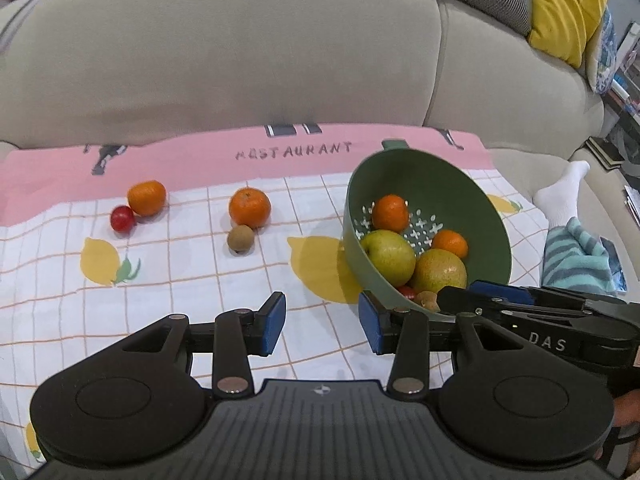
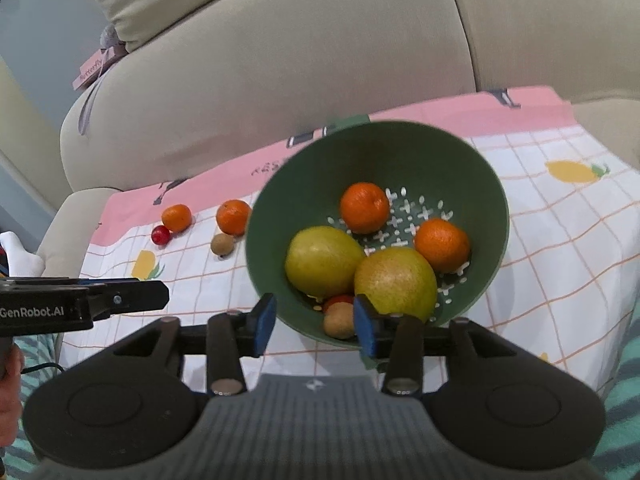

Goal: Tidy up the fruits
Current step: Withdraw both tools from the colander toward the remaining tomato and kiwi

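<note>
The green colander (image 2: 472, 184) is sitting tilted on the checked cloth (image 1: 192, 280) spread over the sofa seat, its mouth leaning toward the cameras. Inside it are lying two mandarins (image 2: 364, 207), two yellow-green pears (image 2: 322, 262), a small red fruit (image 2: 338, 302) and a brown kiwi-like fruit (image 2: 339, 320), the last two crowding down at the low rim.

The right gripper (image 2: 314, 322) is hovering at that near rim with its blue-padded fingers (image 2: 366, 330) standing apart; the brown fruit and the rim are showing in the gap between them, yet the pads are not pressing on either, as far as the blur lets one judge. The left gripper (image 1: 322, 322) is hanging over the cloth just left of the colander, its fingers (image 1: 274, 324) also standing apart with only cloth between them. In the left wrist view the right gripper is reaching in from the right edge, its tip at the colander's low rim.

Out on the cloth, well apart from the colander, four fruits are waiting: a mandarin (image 1: 147, 198) touching a red cherry-like fruit (image 1: 122, 218) toward the far left, and another mandarin (image 1: 249, 207) with a brown fruit (image 1: 240, 239) just in front of it nearer the middle. The beige sofa back (image 1: 224, 52) is rising behind the cloth, and a person's white sock (image 1: 562, 194) is resting on the seat to the right.
</note>
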Available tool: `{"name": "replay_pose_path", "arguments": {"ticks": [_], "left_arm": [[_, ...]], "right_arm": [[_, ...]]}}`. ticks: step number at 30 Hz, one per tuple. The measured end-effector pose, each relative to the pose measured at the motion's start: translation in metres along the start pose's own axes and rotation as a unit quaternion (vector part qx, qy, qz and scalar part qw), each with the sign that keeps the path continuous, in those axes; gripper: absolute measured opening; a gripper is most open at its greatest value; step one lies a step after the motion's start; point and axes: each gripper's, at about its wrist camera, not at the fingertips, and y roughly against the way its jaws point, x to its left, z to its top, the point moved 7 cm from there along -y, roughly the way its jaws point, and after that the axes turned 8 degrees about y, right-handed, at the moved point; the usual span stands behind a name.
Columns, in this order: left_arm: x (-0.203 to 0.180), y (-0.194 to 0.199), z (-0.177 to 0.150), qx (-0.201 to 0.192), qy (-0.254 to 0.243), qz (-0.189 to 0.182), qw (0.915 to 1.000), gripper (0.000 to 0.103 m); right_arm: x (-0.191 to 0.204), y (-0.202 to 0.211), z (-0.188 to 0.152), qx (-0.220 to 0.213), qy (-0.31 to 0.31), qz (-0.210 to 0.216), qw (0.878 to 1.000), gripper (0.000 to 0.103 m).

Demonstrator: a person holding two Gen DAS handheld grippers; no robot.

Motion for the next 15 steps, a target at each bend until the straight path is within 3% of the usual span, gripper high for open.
{"name": "replay_pose_path", "arguments": {"ticks": [4,8,12,15], "left_arm": [[0.005,0.012,0.003,-0.027,-0.005,0.002,0.9996,0.051],[0.017,0.024,0.006,-0.061,-0.001,0.008,0.9981,0.051],[0.037,0.034,0.009,-0.098,0.006,0.020,0.9950,0.051],[0.054,0.036,0.007,-0.118,0.004,0.053,0.9916,0.051]], "right_arm": [[0.016,0.015,0.006,-0.030,0.016,-0.007,0.999,0.062],[0.041,0.026,0.009,-0.073,0.040,-0.003,0.997,0.069],[0.064,0.025,0.006,-0.097,0.065,-0.014,0.993,0.070],[0.085,0.017,0.003,-0.103,0.084,-0.007,0.991,0.070]]}}
